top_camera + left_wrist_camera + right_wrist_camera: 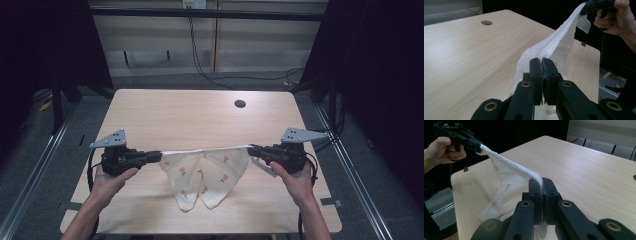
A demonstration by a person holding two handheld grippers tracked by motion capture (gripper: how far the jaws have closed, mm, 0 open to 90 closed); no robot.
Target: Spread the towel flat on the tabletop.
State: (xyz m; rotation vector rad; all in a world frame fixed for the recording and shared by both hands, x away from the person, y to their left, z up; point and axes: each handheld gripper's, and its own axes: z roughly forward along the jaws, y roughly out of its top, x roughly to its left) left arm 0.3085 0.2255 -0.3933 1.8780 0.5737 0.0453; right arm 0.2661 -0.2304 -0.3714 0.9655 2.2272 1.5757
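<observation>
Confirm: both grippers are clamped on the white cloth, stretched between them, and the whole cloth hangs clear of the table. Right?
Not quite. The left gripper and right gripper are both clamped on the cloth and its top edge is stretched between them, but the high view shows its lower folds resting on the table, not hanging clear.

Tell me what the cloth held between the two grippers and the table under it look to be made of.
Cloth: a thin, soft woven fabric, probably cotton gauze; it is matte white with small orange prints, shows a faint grid weave and sags limply. Table: likely laminate or veneered board with a light wood-grain pattern, smooth and faintly satin; solid wood cannot be ruled out.
</observation>
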